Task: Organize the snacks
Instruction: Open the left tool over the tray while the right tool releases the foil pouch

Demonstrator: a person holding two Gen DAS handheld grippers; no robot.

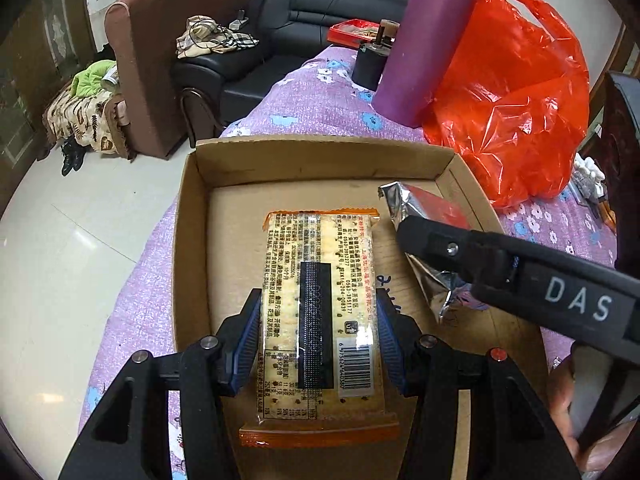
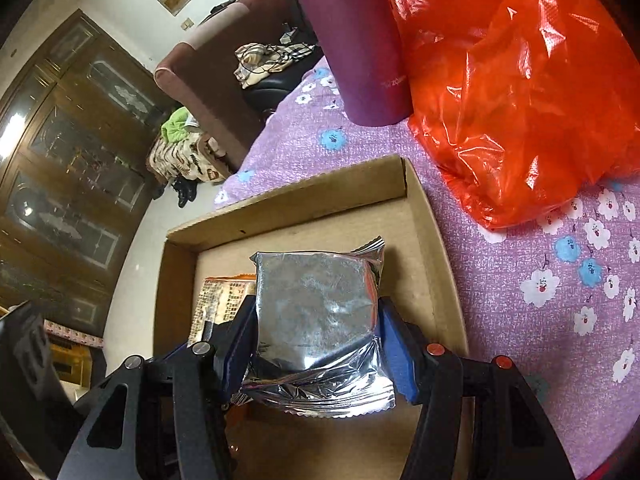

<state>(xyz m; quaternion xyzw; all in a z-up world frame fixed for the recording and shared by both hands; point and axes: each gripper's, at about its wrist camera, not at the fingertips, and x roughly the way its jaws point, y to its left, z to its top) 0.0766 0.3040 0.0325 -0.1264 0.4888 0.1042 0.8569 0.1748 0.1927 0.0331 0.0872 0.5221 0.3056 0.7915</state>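
left gripper (image 1: 318,328): blue pads pressed on both long sides of the cracker pack (image 1: 318,300), jaws about half spread, pack clamped between them
cracker pack: long clear wrapper with orange end seals, back side up (printed text, barcode, black strip down the middle), over the floor of the cardboard box (image 1: 280,160), left of centre; contact with the box floor can't be told
right gripper (image 2: 316,336): pads closed on the two sides of the foil pack (image 2: 316,308), jaws roughly half spread, pack held
foil pack: square silver pouch, crinkled at the near seam, red showing along one edge; it sits above the box's right half (resting or just hovering, can't tell)
pack relation: foil pack just beside the cracker pack, on its right; in the right wrist view it overlaps the cracker pack's far corner
cardboard box: shallow open tray, low walls, on the purple floral tablecloth (image 2: 500,280)
thermos (image 1: 432,40): purple, upright, beyond the box's far right corner
red plastic bag (image 1: 516,96): crumpled, touching the thermos, right of the box
hand (image 1: 572,412): partly seen at the right edge of the left wrist view, behind the right gripper's body
background: brown armchair (image 1: 160,60), black sofa (image 1: 320,12)
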